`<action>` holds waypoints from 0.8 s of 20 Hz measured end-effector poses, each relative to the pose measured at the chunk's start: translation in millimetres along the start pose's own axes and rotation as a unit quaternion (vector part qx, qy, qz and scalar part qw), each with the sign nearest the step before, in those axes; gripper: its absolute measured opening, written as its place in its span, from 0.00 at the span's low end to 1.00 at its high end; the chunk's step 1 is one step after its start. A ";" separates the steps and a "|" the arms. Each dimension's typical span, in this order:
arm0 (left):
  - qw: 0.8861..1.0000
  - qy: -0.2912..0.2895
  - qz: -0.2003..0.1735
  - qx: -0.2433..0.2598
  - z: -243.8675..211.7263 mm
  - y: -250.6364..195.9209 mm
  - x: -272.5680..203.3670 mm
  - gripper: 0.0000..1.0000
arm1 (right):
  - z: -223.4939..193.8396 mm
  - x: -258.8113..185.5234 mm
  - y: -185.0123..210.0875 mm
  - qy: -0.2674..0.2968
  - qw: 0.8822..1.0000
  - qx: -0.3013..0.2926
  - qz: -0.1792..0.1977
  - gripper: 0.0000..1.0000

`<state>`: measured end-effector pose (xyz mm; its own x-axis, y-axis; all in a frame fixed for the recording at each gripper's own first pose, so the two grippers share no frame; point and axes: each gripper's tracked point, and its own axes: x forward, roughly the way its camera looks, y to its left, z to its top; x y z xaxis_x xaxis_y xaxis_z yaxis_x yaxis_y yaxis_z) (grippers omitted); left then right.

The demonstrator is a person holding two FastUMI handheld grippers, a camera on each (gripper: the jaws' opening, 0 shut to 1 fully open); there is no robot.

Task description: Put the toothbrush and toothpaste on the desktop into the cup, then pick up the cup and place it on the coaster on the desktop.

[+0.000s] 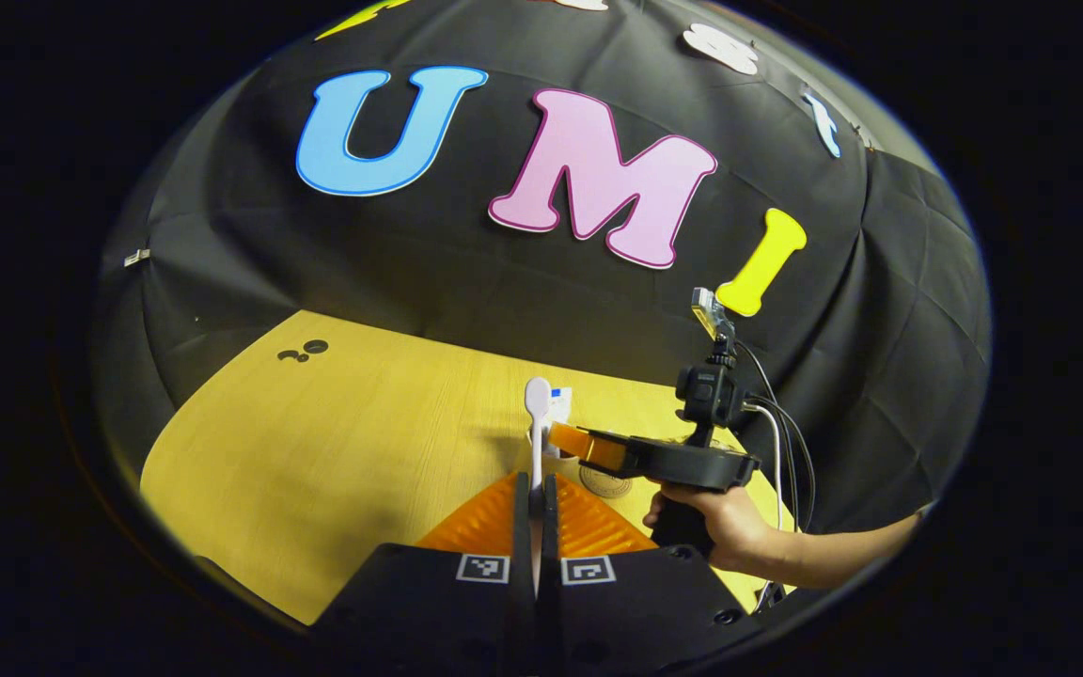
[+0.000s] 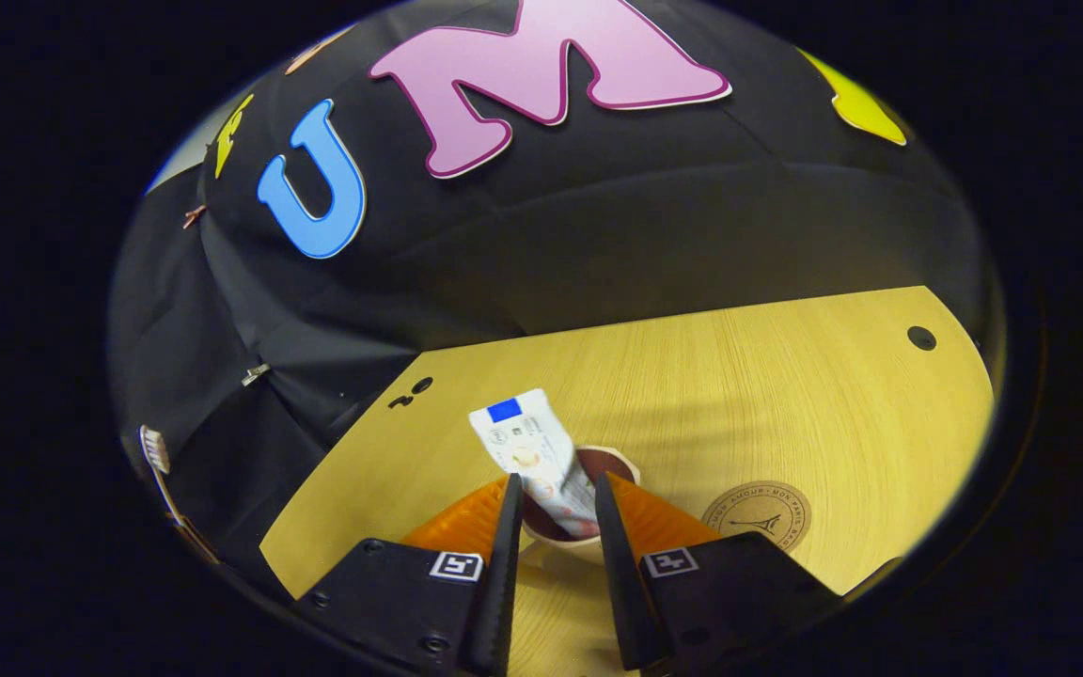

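My left gripper (image 1: 535, 481) is shut on the handle of a white toothbrush (image 1: 538, 414), which stands upright above its fingers. In the right gripper view the toothbrush (image 2: 161, 475) shows at the far left edge, bristles up. A white toothpaste tube (image 2: 534, 449) leans in a light cup (image 2: 622, 466) with a dark inside, flat end up. My right gripper (image 2: 556, 481) hovers over the cup with the tube between its fingers; a gap shows on the tube's right side. In the left gripper view the right gripper (image 1: 588, 444) sits just right of the toothbrush, with the toothpaste (image 1: 561, 404) behind it.
A round brown coaster (image 2: 756, 515) lies on the wooden desktop (image 2: 786, 395) just right of the cup; the coaster (image 1: 605, 485) also peeks out under the right gripper. A hand (image 1: 725, 527) holds that gripper. Small holes (image 1: 306, 350) mark the desk's far left.
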<state>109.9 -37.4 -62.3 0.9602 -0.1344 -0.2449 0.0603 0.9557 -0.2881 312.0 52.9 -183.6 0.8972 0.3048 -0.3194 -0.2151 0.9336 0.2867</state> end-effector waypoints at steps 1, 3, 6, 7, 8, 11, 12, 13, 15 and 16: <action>1.000 -0.008 -0.003 -0.003 6.0 -1.9 3.7 0.06 | 0.3 -6.9 -1.8 0.002 1.000 0.003 -0.002 0.47; 0.999 -0.039 -0.015 -0.018 29.7 -7.6 15.5 0.06 | -6.4 -26.7 -6.1 0.009 1.000 0.012 -0.009 0.48; 0.994 -0.094 -0.036 -0.048 65.4 -14.5 35.1 0.06 | -26.9 -62.0 -15.5 0.031 0.999 0.010 -0.020 0.48; 0.991 -0.111 -0.043 -0.059 77.0 -16.8 40.1 0.06 | -33.9 -75.2 -18.0 0.037 0.999 0.008 -0.021 0.48; 0.988 -0.127 -0.049 -0.069 87.6 -19.5 50.6 0.06 | -40.6 -88.5 -21.7 0.042 0.999 0.007 -0.025 0.48; 0.982 -0.150 -0.074 -0.092 103.5 -30.1 77.9 0.06 | -62.2 -136.8 -31.5 0.055 0.998 0.020 -0.030 0.48; 0.979 -0.155 -0.085 -0.097 107.0 -37.0 92.6 0.06 | -68.0 -152.1 -34.9 0.058 0.997 0.025 -0.034 0.48; 0.979 -0.156 -0.095 -0.093 108.3 -43.3 106.4 0.05 | -73.5 -165.2 -38.3 0.060 0.997 0.030 -0.036 0.48; 0.980 -0.156 -0.104 -0.061 109.5 -53.2 132.3 0.06 | -82.0 -191.8 -45.8 0.059 0.996 0.038 -0.047 0.48; 0.981 -0.156 -0.106 -0.040 109.0 -56.9 145.4 0.06 | -84.9 -203.7 -50.7 0.058 0.996 0.043 -0.053 0.48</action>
<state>275.9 -82.8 19.3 0.9658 -0.2298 0.1199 0.2584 0.8899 -0.3759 107.4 -40.5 -209.7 0.8614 0.2301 -0.4529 -0.0836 0.9436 0.3205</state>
